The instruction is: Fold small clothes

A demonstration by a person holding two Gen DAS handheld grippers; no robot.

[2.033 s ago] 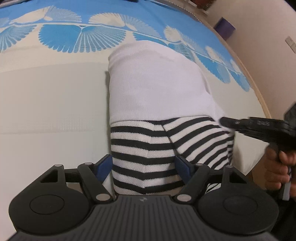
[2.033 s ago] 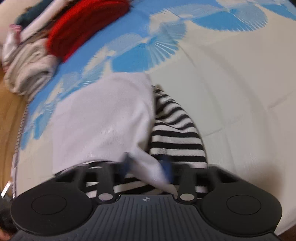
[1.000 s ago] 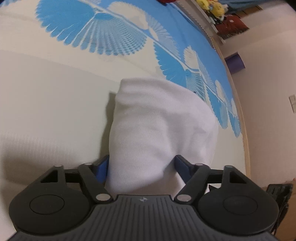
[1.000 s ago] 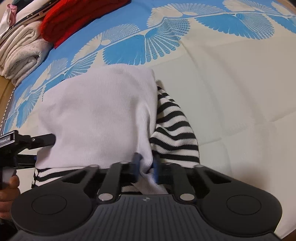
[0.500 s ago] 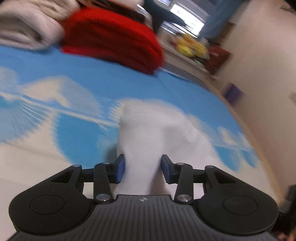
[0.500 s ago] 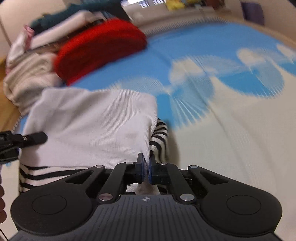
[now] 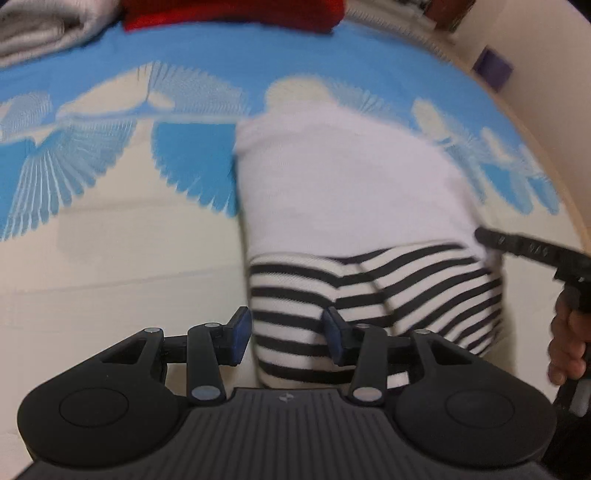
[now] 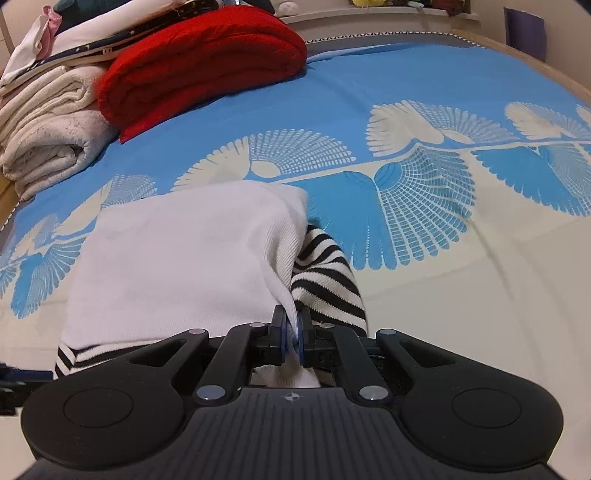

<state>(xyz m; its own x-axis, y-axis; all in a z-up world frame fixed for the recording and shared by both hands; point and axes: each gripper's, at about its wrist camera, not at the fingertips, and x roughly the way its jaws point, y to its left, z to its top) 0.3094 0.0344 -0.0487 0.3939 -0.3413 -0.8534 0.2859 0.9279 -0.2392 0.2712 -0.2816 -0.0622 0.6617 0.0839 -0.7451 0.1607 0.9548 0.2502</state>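
Note:
A small garment lies bunched on the bed, with a white part over a black-and-white striped part. My left gripper has its blue pads against the two sides of the striped fold at the garment's near end. My right gripper is shut on a thin edge of the white cloth, with the striped sleeve just to its right. In the left wrist view the right gripper's fingers reach the garment's right edge, with a hand behind them.
The bed sheet is blue and cream with a fan pattern. A folded red blanket and rolled beige towels are stacked at the far left. The wooden bed edge and a purple object are at the right.
The left jaws have narrowed, and striped cloth sits between them where white cloth was. The right jaws have closed tight on the white edge. Both views have swung across the bed.

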